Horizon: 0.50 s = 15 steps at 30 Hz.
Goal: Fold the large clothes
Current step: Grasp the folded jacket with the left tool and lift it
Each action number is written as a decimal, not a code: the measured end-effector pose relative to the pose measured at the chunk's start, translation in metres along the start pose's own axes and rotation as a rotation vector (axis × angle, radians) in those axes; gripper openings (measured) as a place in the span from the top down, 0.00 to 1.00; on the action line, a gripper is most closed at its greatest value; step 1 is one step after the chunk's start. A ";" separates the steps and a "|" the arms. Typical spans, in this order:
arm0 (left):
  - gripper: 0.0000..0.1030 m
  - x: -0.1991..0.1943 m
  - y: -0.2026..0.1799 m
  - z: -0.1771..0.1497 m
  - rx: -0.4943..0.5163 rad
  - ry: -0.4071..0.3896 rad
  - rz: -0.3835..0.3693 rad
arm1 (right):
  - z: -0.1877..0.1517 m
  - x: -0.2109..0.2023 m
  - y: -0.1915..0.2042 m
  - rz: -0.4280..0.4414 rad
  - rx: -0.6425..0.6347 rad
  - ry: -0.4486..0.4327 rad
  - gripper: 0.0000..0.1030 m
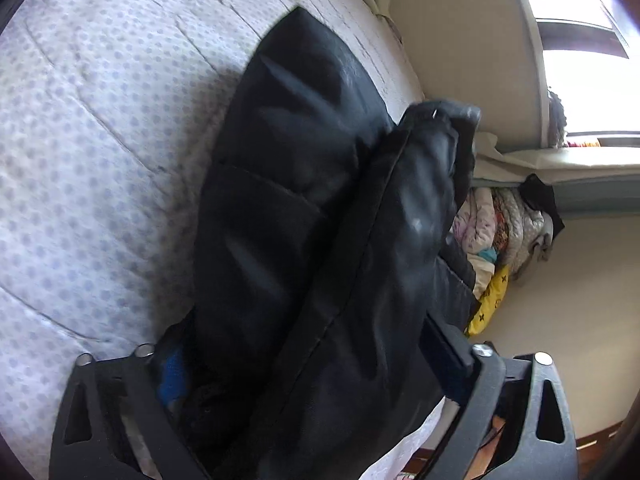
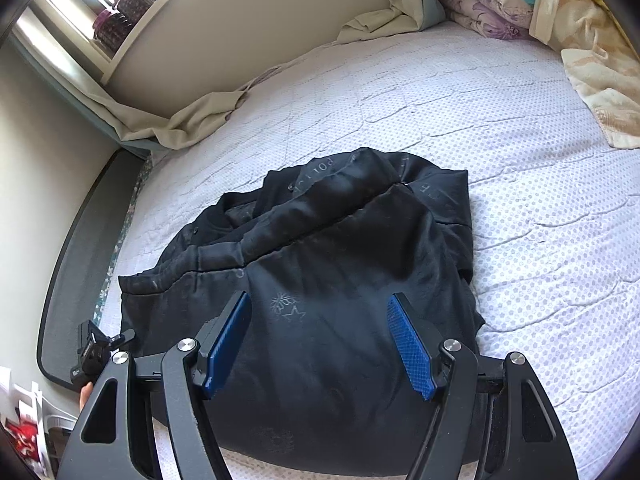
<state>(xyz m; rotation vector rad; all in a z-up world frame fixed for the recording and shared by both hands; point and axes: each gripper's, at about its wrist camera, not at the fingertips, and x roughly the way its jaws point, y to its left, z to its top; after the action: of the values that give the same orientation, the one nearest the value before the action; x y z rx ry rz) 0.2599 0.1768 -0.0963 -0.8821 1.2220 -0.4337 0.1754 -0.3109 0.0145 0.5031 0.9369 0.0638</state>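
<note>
Right wrist view shows a big black garment (image 2: 320, 264) lying in a rumpled heap on the bed (image 2: 520, 208), which has a pale sheet with small dots. The right gripper (image 2: 320, 344) hangs just over the near part of the garment. Its two blue fingers (image 2: 226, 344) stand wide apart and nothing is between them; they do not pinch the cloth. At the left edge of the bed, part of the left gripper (image 2: 96, 346) peeks in, with a bit of a hand (image 2: 86, 394) beside it. A cream curtain (image 2: 192, 120) droops onto the far side of the bed, and folded blankets (image 2: 500, 4) are stacked at the far corner. Left wrist view is tipped sideways. Here the black garment (image 1: 312, 220) fills the middle, and a thick fold of it runs right down between the fingers (image 1: 172, 376) of the left gripper (image 1: 312, 380). The cloth hides most of the blue pads, so I cannot tell if they squeeze it or just sit around it. The dotted bed (image 1: 100, 140) lies behind, and the blankets (image 1: 504, 224) are piled by the wall.
</note>
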 end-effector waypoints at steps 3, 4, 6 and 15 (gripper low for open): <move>0.30 0.003 -0.003 -0.002 0.001 -0.005 0.006 | 0.000 0.000 0.006 0.008 -0.012 -0.005 0.33; 0.34 0.003 -0.001 -0.001 -0.021 -0.001 -0.022 | 0.000 0.000 0.008 0.009 -0.014 -0.006 0.33; 0.44 0.002 0.001 -0.002 -0.038 -0.004 -0.045 | 0.000 0.000 0.011 0.008 -0.024 -0.007 0.33; 0.59 -0.006 -0.024 -0.004 0.001 -0.045 -0.051 | -0.008 0.007 0.033 -0.037 -0.137 0.000 0.58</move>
<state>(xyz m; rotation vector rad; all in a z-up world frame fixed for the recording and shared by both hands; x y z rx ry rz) 0.2581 0.1655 -0.0740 -0.9190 1.1603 -0.4525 0.1789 -0.2770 0.0201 0.3589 0.9349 0.0944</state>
